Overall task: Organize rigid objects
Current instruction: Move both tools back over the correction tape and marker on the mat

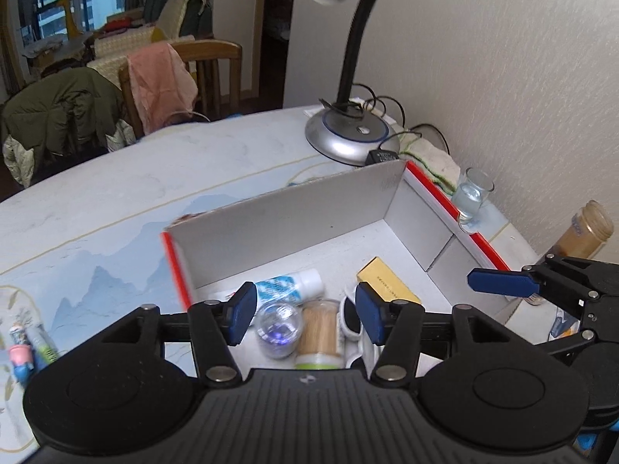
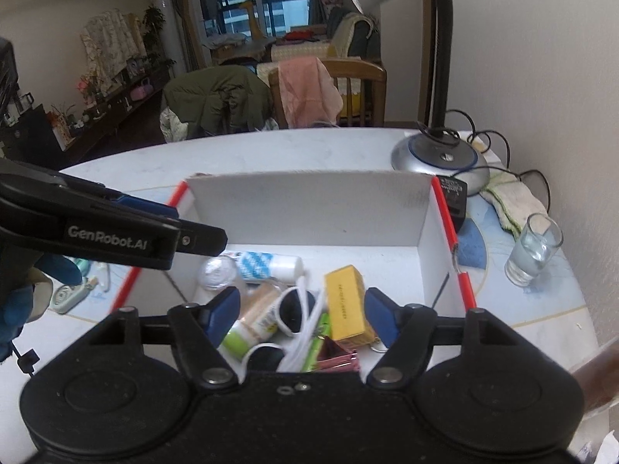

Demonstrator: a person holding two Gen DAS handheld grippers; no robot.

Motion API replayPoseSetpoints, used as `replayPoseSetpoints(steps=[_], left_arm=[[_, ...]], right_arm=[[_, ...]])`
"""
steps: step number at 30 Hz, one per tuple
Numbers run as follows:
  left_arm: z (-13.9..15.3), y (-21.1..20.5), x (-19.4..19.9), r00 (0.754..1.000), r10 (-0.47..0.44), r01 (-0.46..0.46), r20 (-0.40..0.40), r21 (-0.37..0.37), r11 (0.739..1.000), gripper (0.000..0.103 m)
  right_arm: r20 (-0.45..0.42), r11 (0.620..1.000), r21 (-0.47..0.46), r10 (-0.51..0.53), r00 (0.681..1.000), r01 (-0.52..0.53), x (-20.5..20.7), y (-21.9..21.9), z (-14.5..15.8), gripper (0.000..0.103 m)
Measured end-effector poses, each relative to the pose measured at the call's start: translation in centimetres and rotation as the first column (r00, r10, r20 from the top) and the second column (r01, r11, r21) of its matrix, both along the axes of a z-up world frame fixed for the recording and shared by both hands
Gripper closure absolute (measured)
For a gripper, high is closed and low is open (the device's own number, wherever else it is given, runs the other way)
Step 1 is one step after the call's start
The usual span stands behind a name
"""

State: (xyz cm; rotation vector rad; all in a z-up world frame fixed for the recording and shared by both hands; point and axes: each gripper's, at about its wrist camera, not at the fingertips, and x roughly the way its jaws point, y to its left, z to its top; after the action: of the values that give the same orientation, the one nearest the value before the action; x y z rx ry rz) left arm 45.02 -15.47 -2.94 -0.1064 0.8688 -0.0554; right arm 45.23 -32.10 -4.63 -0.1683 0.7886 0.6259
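Both grippers hang over the near end of an open cardboard box [image 2: 309,208] with red edges that sits on the bench [image 1: 154,178] by the wall. The left gripper [image 1: 303,315] has its blue-padded fingers [image 1: 243,309] spread apart with nothing between them, poised just above the clutter in the box. The right gripper [image 2: 301,315] is likewise spread wide and empty, and from the left wrist view one of its blue fingers shows at the box's right rim.

Inside the box, crowded toward the near side, lie a yellow carton [image 2: 346,303], a white tube with blue print [image 2: 271,266], a clear round ball [image 1: 278,326], a toothpick jar with a green lid [image 1: 319,334] on its side, white-framed sunglasses [image 2: 294,309], and something pink and shiny [image 2: 336,359] that may be foil wrapping, though it is half hidden.

Outside the box, a small glass of water [image 2: 532,251] stands just beside its right wall, with a crumpled cloth [image 2: 510,197] and a desk lamp [image 1: 350,135] behind it. A few small items [image 1: 27,348] lie on the bench to the left, well apart from the box.
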Motion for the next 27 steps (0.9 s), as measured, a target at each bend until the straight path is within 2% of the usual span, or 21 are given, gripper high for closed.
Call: replayPoseSetpoints(steps=[7,10,13,27], left_arm=[[1.7,2.6,-4.3,0.999,0.006,-0.005,0.049,-0.027,1.0,0.047],[2.1,4.0,-6.4,0.997,0.011,-0.009,0.075,-0.027,1.0,0.029],[2.3,5.5,-8.4,0.996,0.014,-0.012,0.088,-0.024,1.0,0.029],[2.7,13.4,-15.7,0.991,0.074,-0.069,0.114,-0.042,0.997,0.02]], right_arm=[[0.038,1.0,0.022,-0.012,0.999,0.011,-3.0,1.3,1.6,0.018],[0.051,0.998,0.045,-0.034,0.998,0.032,-4.5,1.8,2.1,0.012],[0.061,0.997,0.063,-0.043,0.997,0.039,-6.0,2.6,2.5,0.007],[0.031,0.992,0.125,-0.03,0.999,0.026,-12.0,8.6,2.7,0.003]])
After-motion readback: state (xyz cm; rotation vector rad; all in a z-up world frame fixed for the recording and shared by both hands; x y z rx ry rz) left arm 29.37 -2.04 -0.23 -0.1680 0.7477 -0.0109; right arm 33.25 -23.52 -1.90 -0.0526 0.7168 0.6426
